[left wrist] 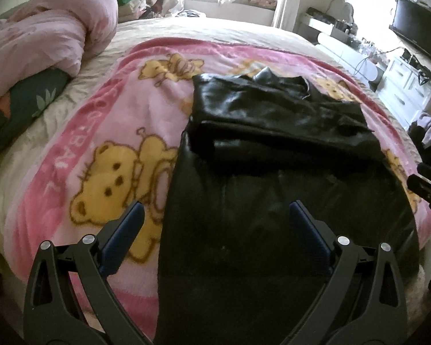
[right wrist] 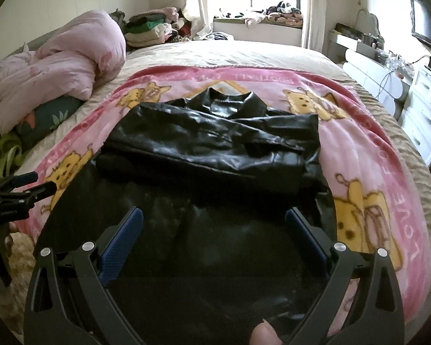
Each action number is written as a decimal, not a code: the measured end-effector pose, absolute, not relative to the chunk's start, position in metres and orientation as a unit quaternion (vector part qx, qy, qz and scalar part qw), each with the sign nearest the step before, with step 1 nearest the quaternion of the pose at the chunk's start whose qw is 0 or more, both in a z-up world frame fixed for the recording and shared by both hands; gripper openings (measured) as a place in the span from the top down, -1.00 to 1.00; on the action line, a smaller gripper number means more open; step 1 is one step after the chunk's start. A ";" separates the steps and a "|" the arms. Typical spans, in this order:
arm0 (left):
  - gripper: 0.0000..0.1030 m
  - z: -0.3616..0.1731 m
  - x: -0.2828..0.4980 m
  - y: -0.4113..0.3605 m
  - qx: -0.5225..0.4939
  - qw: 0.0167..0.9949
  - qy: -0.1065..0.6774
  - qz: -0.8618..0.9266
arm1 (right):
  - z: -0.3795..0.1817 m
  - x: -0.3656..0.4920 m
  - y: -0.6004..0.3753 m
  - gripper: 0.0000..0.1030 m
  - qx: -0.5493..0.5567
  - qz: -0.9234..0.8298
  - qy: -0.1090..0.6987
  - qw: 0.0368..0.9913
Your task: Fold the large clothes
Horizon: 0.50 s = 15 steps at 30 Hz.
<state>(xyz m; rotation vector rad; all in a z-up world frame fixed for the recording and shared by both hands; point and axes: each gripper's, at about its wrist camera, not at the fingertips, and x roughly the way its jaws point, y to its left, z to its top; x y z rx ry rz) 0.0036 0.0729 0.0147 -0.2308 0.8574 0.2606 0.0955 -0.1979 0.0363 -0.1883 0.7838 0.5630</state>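
jacket [right wrist: 209, 143] on bed [right wrist: 244, 54], sleeves folded in; both hand-held grippers [left wrist: 215, 215] [right wrist: 214, 218] released above hem; next, likely grasp hem and fold upward.

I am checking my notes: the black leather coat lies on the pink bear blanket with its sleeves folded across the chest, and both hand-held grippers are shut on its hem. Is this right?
Not quite. The black leather coat does lie on the pink bear blanket, sleeves folded across, but the left hand-held gripper and right hand-held gripper are open, holding nothing. Each wrist view shows its fingers spread wide above the coat.
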 end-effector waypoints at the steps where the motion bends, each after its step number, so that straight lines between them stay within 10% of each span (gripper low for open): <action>1: -0.82 0.012 0.002 0.073 -0.112 0.893 0.417 0.127 | 0.034 0.094 -0.200 -0.91 -0.092 0.269 0.378 0.881; 15: -0.82 -0.021 -0.015 0.072 -0.103 0.874 0.456 0.132 | 0.006 0.078 -0.244 -0.91 -0.118 0.249 0.404 0.872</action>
